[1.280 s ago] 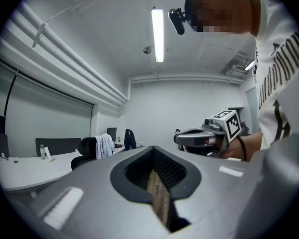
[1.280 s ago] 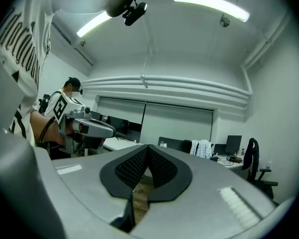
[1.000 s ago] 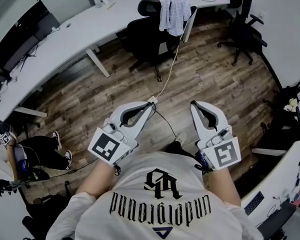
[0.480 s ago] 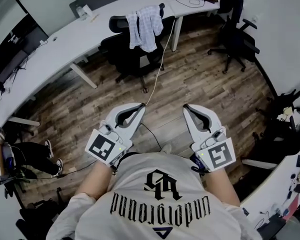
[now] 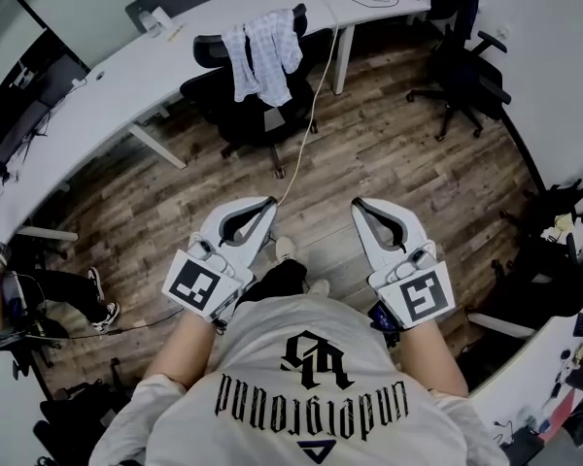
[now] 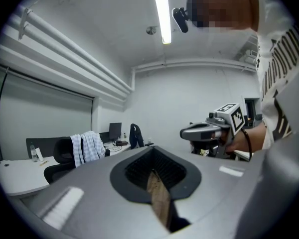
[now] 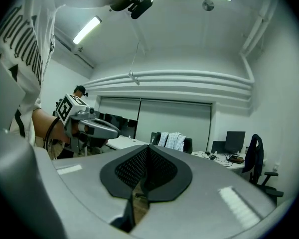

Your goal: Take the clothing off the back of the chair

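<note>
A pale checked garment (image 5: 262,54) hangs over the back of a black office chair (image 5: 235,97) at the long white desk (image 5: 107,90), far ahead of me. The same garment (image 6: 87,148) shows small at the left of the left gripper view, and as the garment (image 7: 172,140) in the middle distance of the right gripper view. My left gripper (image 5: 268,204) and right gripper (image 5: 358,205) are held side by side in front of my chest, both shut with nothing between the jaws. Bare wooden floor lies between them and the chair.
A white cable (image 5: 301,142) runs from the desk down across the floor towards me. A second black chair (image 5: 459,61) with a dark jacket stands at the back right. A seated person's legs (image 5: 63,294) show at the left. Dark bags (image 5: 554,231) line the right wall.
The chair with the garment has shifted left and slightly nearer in the head view. Both grippers stay shut, side by side.
</note>
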`<state>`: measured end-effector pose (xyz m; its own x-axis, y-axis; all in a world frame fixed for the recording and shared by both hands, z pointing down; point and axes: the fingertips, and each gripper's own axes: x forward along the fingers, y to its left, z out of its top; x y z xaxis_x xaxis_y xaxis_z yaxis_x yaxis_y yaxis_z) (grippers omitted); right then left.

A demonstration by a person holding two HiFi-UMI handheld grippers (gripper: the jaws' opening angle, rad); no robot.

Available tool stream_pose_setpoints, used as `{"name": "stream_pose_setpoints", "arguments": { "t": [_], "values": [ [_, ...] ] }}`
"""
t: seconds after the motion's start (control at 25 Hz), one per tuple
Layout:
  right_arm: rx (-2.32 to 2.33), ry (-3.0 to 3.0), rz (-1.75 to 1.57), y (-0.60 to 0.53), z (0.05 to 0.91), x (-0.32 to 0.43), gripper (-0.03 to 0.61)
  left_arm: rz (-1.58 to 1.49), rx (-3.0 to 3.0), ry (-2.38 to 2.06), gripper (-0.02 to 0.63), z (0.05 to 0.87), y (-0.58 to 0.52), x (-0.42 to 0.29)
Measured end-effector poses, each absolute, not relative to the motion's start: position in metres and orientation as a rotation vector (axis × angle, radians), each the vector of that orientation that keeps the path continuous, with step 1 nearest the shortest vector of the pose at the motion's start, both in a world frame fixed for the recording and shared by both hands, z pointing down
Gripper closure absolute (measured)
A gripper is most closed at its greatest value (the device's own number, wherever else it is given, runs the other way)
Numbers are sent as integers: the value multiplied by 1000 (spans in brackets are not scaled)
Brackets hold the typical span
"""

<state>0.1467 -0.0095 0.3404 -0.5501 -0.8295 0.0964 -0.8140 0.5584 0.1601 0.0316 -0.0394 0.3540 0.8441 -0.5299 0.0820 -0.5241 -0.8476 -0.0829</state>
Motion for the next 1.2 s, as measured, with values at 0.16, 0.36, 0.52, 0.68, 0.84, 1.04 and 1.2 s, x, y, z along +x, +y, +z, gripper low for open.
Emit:
{"name": "stream_pose_setpoints", "arguments": {
  "t": [0.16,0.36,0.52,0.68,0.84,1.04,1.2],
  "values": [
    [1381,-2633,-148,-31,343,146,572,-150,-2954,876,561,357,-64,33],
    [1380,-2624,-135,-64,343,145,572,-146,-2956,869,561,359,-100,34],
    [1360,-2620,-153,-98,341,137,572,-139,-2955,887,561,358,-136,28],
    [1344,-2607,-156,-137,343,126,572,-118,-2937,891,561,352,-172,17],
    [1343,-2612,-172,-174,333,107,571,-116,-2925,891,561,343,-205,-1],
    [1345,-2605,-200,-209,326,86,571,-121,-2935,899,561,332,-238,-22],
    [1335,-2596,-207,-229,328,72,569,-107,-2927,907,560,332,-257,-36]
  ]
}}
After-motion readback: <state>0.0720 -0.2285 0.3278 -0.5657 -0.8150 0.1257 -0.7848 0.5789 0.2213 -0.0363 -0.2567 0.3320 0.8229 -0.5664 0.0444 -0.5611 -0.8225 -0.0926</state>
